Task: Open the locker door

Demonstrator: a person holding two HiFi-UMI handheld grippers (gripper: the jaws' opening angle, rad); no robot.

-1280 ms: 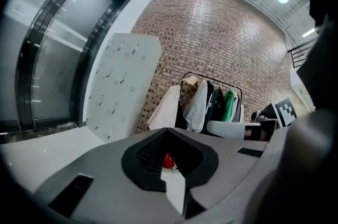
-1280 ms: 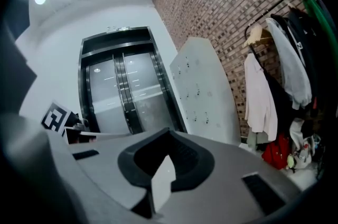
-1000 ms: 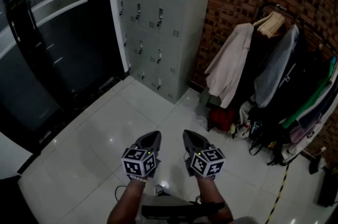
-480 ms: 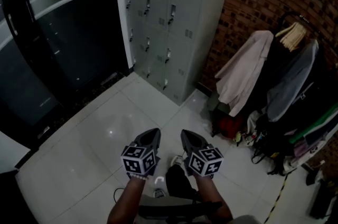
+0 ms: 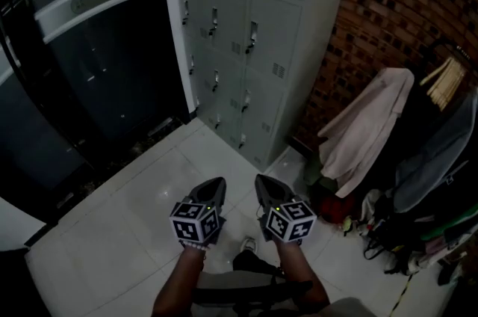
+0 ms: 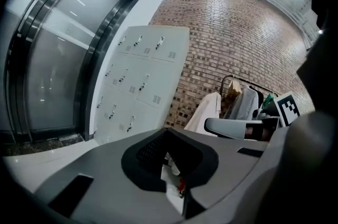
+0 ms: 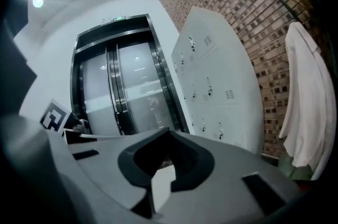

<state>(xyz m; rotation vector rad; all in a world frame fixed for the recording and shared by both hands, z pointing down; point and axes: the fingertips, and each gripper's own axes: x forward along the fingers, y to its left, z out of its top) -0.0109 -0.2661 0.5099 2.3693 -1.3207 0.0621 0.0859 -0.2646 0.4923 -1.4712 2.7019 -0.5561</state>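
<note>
A grey metal locker bank with several closed doors and small latch handles stands against the wall ahead, well beyond both grippers. It also shows in the left gripper view and in the right gripper view. My left gripper and right gripper are held side by side low over the white tiled floor, both pointing toward the lockers. Both are shut with nothing between the fingers. From its own camera the left gripper has its jaws together, and so does the right gripper.
Dark glass sliding doors fill the left side. A brick wall runs to the right of the lockers. A clothes rack with hanging coats and bags beneath stands at the right. White floor tiles lie between me and the lockers.
The lockers have grown larger and nearer in the head view and the clothes rack has slid right. Both grippers stay shut and side by side.
</note>
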